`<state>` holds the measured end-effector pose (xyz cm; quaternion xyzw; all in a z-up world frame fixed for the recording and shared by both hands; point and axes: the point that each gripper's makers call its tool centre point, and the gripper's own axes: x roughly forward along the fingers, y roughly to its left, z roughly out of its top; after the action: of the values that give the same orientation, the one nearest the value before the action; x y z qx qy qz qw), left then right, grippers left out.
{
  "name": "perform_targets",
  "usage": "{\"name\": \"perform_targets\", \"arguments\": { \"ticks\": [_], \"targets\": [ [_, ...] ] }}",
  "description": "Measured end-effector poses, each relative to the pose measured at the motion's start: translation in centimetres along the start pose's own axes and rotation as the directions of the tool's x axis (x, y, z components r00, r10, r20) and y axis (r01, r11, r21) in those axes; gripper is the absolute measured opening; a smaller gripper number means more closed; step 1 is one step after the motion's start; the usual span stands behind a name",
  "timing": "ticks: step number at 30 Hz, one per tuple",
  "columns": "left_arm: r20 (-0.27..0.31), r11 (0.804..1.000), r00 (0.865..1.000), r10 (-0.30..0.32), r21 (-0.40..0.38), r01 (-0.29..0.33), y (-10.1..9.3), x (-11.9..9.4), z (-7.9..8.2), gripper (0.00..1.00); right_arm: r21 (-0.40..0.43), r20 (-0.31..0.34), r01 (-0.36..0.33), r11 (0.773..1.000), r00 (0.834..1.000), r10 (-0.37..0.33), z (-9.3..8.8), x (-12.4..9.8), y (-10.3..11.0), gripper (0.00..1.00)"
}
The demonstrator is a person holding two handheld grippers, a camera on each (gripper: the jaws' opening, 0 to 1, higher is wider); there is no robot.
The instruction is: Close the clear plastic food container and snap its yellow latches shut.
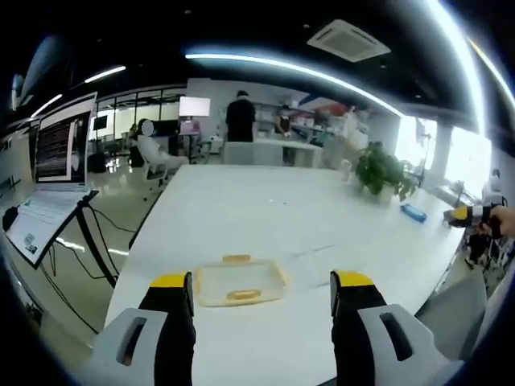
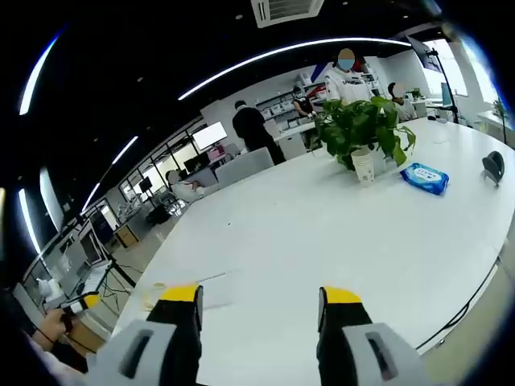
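in the left gripper view the left gripper [image 1: 261, 291] rises from six o'clock with its two yellow-tipped jaws spread wide apart and nothing between them, hanging above the near part of a long white table [image 1: 265, 213]. the clear plastic food container [image 1: 239, 281] lies flat on the tabletop just beyond the jaw tips, nearer the seven o'clock jaw than the five o'clock one, apart from both. one yellow latch [image 1: 236, 259] sits on its far edge at twelve o'clock and another yellow latch [image 1: 244, 295] on its near edge; whether the lid is fully seated cannot be told. the table's left edge runs from eight o'clock up toward eleven, not far from the container, with bare floor and a laptop on a stand [image 1: 50, 181] past it; bare tabletop stretches from the container out to a potted plant [image 1: 385, 171] and a blue packet [image 1: 413, 212] at two o'clock. at three o'clock the right gripper [image 1: 465, 214] shows at the table's right edge, held in a hand, well apart from the container. in the right gripper view that gripper [image 2: 260, 307] also stands with its jaws apart and empty over open white tabletop, the table's near edge curving away toward four o'clock. the potted plant [image 2: 362, 129] in a white cup stands at one o'clock with the blue packet [image 2: 424, 178] just beside it.
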<state>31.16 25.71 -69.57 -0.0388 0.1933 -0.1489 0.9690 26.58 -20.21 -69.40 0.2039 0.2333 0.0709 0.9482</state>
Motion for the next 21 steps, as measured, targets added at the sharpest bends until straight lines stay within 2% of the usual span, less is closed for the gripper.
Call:
{"name": "perform_targets", "arguments": {
  "ticks": [21],
  "targets": [
    [-0.007,1.0,1.0,0.003,-0.001,-0.003,0.22,-0.02,-0.15,0.67,0.007,0.002,-0.002,1.0,1.0,0.002,-0.23,-0.01,0.28,0.56]
  ]
}}
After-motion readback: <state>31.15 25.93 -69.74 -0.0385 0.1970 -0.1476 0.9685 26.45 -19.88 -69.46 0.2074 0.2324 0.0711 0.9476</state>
